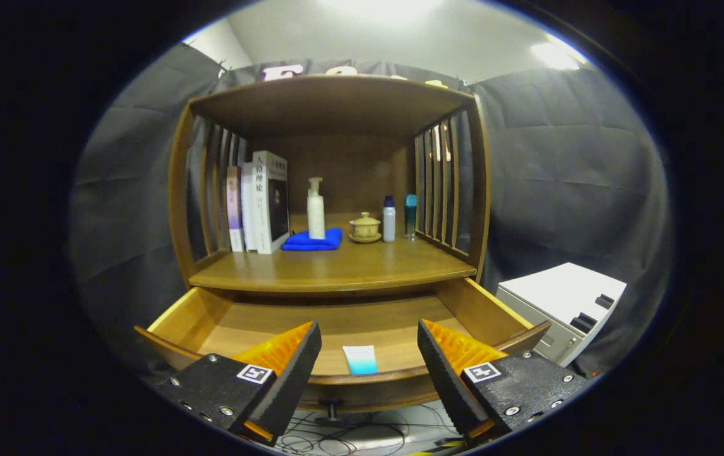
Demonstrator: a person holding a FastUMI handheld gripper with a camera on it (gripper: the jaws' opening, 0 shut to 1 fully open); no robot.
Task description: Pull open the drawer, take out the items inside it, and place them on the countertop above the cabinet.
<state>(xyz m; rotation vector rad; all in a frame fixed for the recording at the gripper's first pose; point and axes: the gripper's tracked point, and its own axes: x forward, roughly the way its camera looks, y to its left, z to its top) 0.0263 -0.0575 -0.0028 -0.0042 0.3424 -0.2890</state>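
Observation:
The wooden drawer (222,323) of the cabinet stands pulled out beneath the countertop (336,269). A small white and light-blue packet (360,359) lies flat on the drawer floor near its front wall. My gripper (369,348) hovers open in front of and above the drawer front, its fingers spread wide with the packet seen between them and nothing held. On the countertop stand a white pump bottle (315,209) on a folded blue cloth (313,240), a lidded tea cup (365,227), a white bottle with a blue cap (389,218) and a teal bottle (410,215).
Several books (260,202) lean at the left of the countertop. Slatted wooden sides (444,190) and a top shelf (330,95) bound the countertop space. A white device (564,304) stands right of the cabinet. Cables (336,437) lie on the floor below the drawer knob (331,415).

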